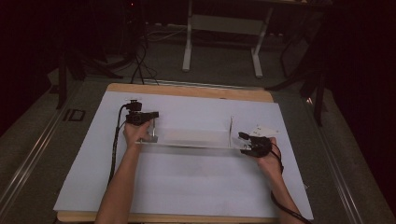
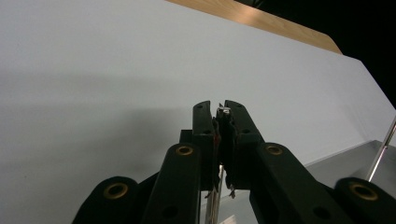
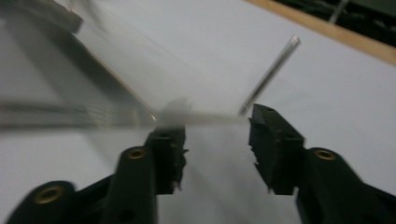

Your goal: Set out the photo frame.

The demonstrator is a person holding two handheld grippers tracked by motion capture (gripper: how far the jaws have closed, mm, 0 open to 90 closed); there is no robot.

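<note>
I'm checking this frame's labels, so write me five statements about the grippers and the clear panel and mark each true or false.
1. The left gripper is shut on the panel's edge. True.
2. The right gripper is clamped tight on the panel. False: its fingers stand apart, with the panel's edge just ahead of them.
3. The panel lies on a white sheet. True.
4. Both grippers are at the same end of the panel. False: left gripper at its left end, right gripper at its right end.
5. The sheet lies on a glass table. False: a wooden board's edge shows beyond it.
</note>
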